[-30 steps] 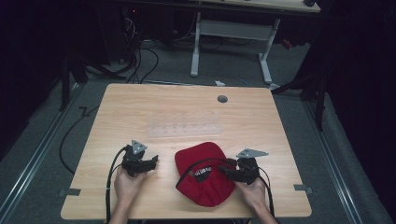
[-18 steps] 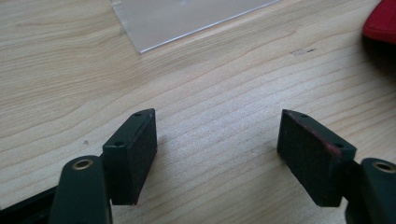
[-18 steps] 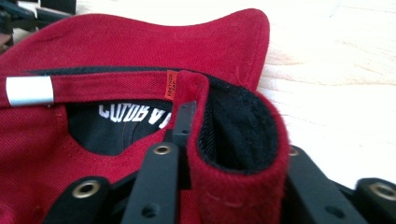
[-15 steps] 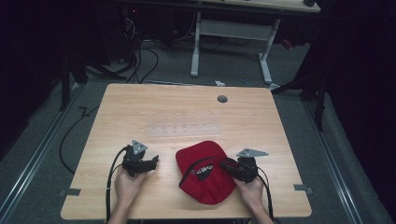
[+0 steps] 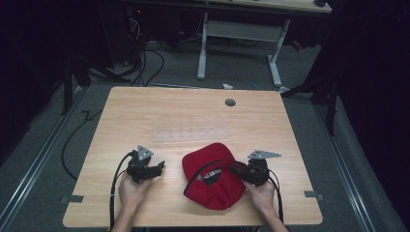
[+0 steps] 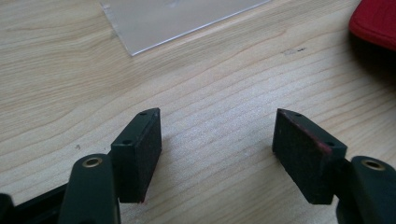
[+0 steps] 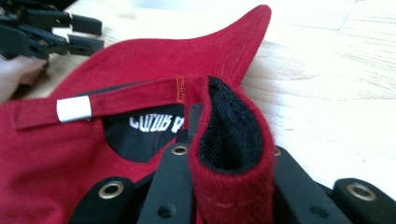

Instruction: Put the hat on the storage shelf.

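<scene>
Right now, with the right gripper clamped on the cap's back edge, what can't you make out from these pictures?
- Printed white lettering inside the red cap: right gripper view, cut off by the folded edge and jaws; too small in the high view.
- Right gripper pads: hidden by the pinched fabric.
- Left gripper: the cap's near edge is cut off at the top right corner of the left gripper view.
- Clear sheet: high view, holes too faint.

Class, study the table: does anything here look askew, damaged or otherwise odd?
Only the red cap: it lies crumpled near the table's front edge, its rim folded double and pinched in the right tongs, which have just been closing. Nothing looks spilled or damaged.
</scene>
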Tool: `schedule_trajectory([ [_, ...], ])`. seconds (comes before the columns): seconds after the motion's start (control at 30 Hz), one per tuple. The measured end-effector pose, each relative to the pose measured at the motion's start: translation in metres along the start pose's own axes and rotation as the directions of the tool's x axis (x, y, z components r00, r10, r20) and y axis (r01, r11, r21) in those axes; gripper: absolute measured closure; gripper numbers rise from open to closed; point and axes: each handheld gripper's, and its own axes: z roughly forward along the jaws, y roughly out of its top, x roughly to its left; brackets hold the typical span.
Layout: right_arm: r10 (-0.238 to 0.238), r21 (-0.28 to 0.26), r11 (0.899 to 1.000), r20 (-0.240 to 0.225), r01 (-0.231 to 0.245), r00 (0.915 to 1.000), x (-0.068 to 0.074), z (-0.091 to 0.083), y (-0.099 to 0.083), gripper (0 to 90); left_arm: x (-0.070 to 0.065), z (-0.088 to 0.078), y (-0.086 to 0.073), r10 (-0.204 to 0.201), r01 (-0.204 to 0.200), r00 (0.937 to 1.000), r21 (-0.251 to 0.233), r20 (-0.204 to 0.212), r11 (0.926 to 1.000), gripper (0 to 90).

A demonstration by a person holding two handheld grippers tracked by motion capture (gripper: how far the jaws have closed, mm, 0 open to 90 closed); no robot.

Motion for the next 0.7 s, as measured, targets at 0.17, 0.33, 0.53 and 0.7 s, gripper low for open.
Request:
schedule_trajectory([
  [0.17, 0.019, -0.016, 1.000, -0.005, -0.019, 0.9998, -0.004, -0.009, 0.003, 83.4, 0.000, 0.000, 0.000, 0.001, -0.001, 1.0000, 0.009, 0.005, 1.0000, 28.2],
  [0.33, 0.004, -0.023, 1.000, 0.007, -0.004, 1.0000, -0.004, -0.018, 0.009, 83.4, 0.000, 0.000, 0.000, 0.002, -0.002, 0.9999, 0.011, 0.010, 0.9999, 27.8],
  [0.53, 0.002, -0.030, 1.000, 0.007, -0.002, 1.0000, -0.003, -0.023, 0.016, 83.5, 0.000, -0.001, -0.001, 0.007, -0.007, 0.9998, 0.017, 0.018, 0.9998, 27.0],
  [0.7, 0.000, -0.032, 0.999, -0.001, 0.000, 1.0000, -0.002, -0.025, 0.021, 83.5, -0.002, -0.002, -0.001, 0.010, -0.011, 0.9997, 0.032, 0.021, 0.9994, 26.0],
])
